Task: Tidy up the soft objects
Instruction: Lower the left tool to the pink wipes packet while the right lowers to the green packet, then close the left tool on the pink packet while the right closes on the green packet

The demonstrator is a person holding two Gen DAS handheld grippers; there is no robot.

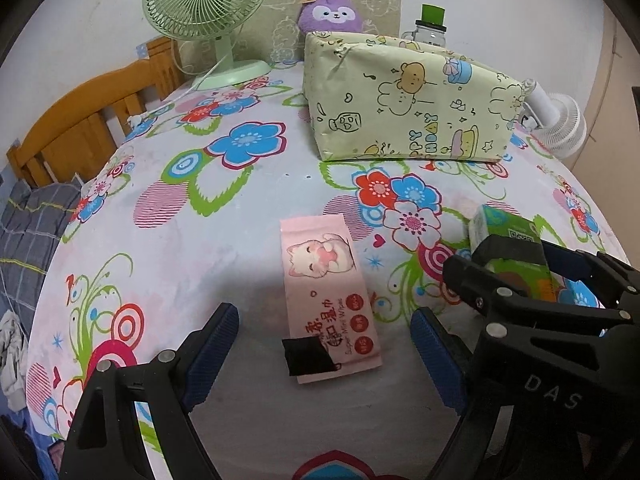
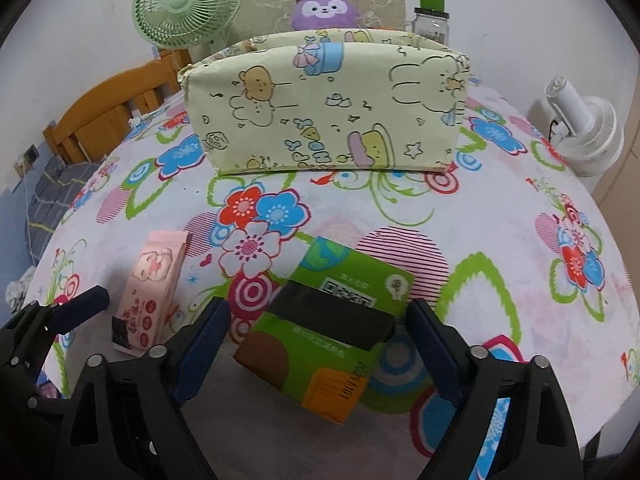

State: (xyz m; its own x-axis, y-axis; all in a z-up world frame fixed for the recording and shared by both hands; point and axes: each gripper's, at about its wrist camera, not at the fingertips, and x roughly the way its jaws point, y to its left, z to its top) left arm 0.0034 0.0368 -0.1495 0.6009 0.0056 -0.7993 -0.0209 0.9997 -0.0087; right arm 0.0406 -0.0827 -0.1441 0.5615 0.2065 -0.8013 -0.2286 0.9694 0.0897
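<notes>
A pink wet-wipes pack with a cat picture lies flat on the flowered tablecloth; it also shows in the right wrist view. My left gripper is open, its blue pads on either side of the pack's near end, not touching it. A green tissue pack with a black strip lies to the right. My right gripper is open with the pack between its fingers, not pinched; both show in the left wrist view. A pale yellow cartoon-print box stands farther back, open at the top.
A purple plush sits behind the box. A green desk fan stands back left, a glass jar with green lid back right, a white fan at the right edge. A wooden chair is at the left.
</notes>
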